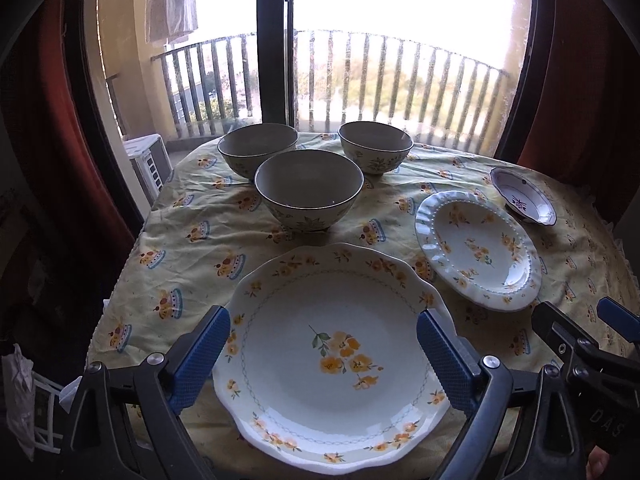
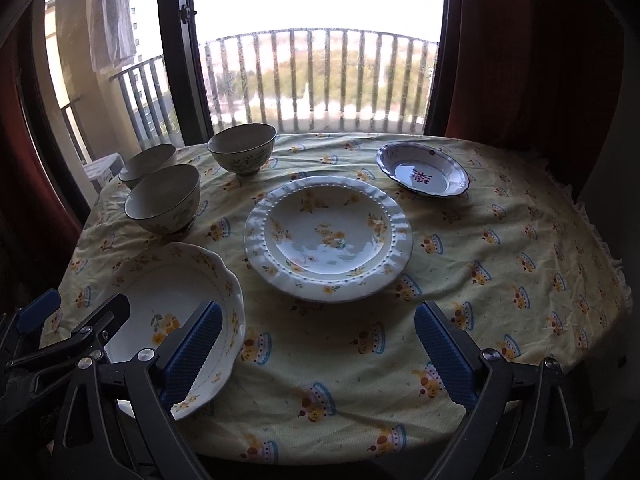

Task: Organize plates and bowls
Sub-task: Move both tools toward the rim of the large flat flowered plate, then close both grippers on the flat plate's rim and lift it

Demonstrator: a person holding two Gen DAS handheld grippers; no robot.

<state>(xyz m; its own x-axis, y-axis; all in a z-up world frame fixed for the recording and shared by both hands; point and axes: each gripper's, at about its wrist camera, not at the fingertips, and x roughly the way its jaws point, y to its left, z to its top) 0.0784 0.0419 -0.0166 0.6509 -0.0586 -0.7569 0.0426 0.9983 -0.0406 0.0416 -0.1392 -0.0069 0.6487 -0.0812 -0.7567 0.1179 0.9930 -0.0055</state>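
Left gripper [image 1: 323, 354] spread wide above the large scalloped plate [image 1: 336, 360] with yellow flowers, blue pads [image 1: 200, 360] hanging over its left and right rim, pressing on nothing. Right gripper [image 2: 318, 354] likewise wide, empty, poised over bare yellow tablecloth [image 2: 500, 280] printed with small cakes, just in front of the ribbed soup plate [image 2: 328, 238] with its beaded inner ring. Seen in the left wrist view at lower right: the right gripper's black frame, with pale letters "DAS" readable on it [image 1: 610, 424]; rest of the word cut off. No other writing legible.

Farther back on the left, three floral bowls: near bowl [image 1: 309, 194], left rear bowl [image 1: 258, 150], right rear bowl [image 1: 376, 146], close together, not stacked. At far right, apart from the rest, a small blue-rimmed dish [image 2: 423, 175] with a purple motif in its centre. Behind the table, a balcony railing [image 2: 320, 80] through glass, red curtains [image 2: 520, 48] at the sides.
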